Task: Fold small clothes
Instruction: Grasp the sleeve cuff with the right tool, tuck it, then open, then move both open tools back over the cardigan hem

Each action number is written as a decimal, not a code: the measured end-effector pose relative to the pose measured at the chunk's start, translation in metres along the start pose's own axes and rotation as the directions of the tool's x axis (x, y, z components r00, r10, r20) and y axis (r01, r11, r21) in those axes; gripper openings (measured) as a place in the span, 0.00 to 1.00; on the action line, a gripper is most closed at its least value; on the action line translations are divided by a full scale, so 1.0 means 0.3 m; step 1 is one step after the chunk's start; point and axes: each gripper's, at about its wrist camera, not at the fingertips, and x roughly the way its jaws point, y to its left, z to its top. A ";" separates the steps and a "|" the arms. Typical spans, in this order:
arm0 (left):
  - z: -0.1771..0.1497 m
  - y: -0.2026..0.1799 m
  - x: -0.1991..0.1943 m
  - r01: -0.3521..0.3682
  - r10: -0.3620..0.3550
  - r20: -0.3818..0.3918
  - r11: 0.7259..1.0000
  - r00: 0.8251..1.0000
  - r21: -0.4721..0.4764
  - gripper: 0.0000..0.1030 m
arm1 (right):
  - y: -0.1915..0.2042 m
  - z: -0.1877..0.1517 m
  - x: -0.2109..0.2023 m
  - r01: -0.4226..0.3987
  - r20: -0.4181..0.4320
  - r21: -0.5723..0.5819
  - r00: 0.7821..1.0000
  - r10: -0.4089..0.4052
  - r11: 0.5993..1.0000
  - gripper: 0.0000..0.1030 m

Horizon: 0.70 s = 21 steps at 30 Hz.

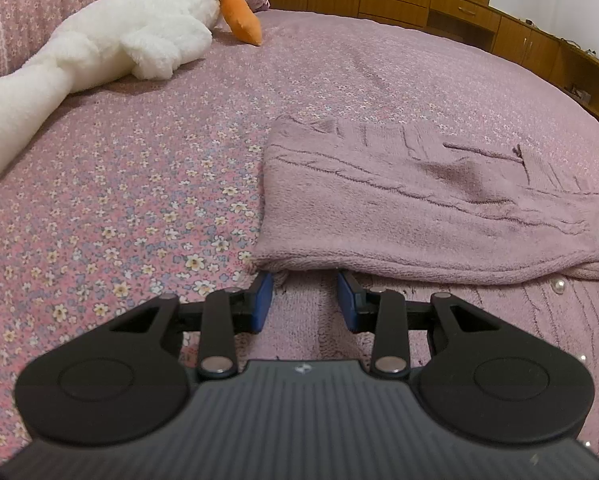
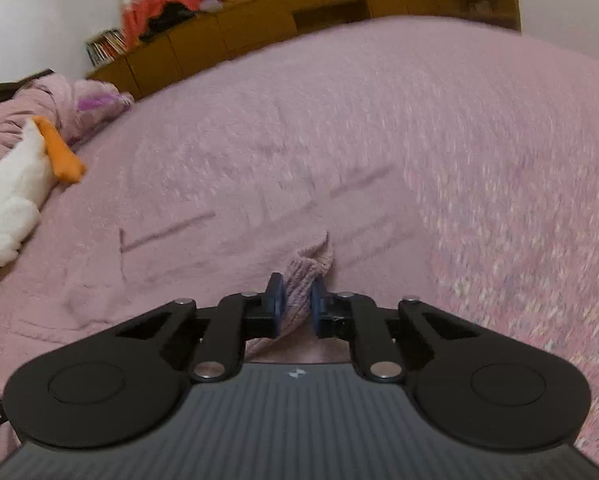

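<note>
Folding pink knit sweater (image 1: 419,216) on bed (image 1: 119,208), mid-fold. Right tongs (image 2: 297,304) clamped on bunched sweater edge; left tongs (image 1: 305,300) apart beside folded hem. Next: carry pinched edge across, align.

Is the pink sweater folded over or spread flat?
Folded over: the pink sweater has one layer doubled back across another, its folded edge lying just beyond the left gripper.

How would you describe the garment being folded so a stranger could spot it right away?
Start from the wide bed covered in a pink floral bedspread. To the right of the long white plush goose lies a dusty pink fuzzy knit sweater, partly folded over itself. Unlike the flowered bedspread, it is plain with cable ridges.
</note>
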 end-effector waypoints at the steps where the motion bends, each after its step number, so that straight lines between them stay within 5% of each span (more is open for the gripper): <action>1: 0.000 0.000 0.000 0.000 0.000 0.000 1.000 1.000 0.000 0.36 | 0.005 0.003 -0.021 0.010 0.033 -0.016 0.999 -0.009 1.000 0.14; 4: -0.001 -0.001 0.000 -0.001 0.001 0.001 1.000 1.000 0.001 0.36 | -0.013 0.009 -0.039 0.027 0.063 -0.018 0.998 -0.026 0.999 0.14; 9: -0.005 0.001 -0.002 0.000 0.000 0.003 1.000 1.000 0.004 0.36 | -0.063 -0.055 0.036 0.046 -0.052 0.016 0.998 -0.045 0.999 0.15; 11: -0.005 0.000 -0.002 -0.002 0.002 0.003 1.000 1.000 0.007 0.36 | -0.065 -0.065 0.038 0.036 -0.031 0.010 0.999 -0.036 0.999 0.17; 17: 0.003 -0.018 -0.011 -0.016 0.016 -0.011 0.999 1.000 0.048 0.37 | -0.067 -0.047 0.002 -0.013 -0.055 0.043 0.998 0.016 0.999 0.62; 21: 0.023 0.009 -0.042 0.009 -0.010 -0.040 1.000 0.999 -0.009 0.37 | -0.067 -0.046 -0.081 -0.043 -0.050 0.031 0.998 0.045 0.999 0.67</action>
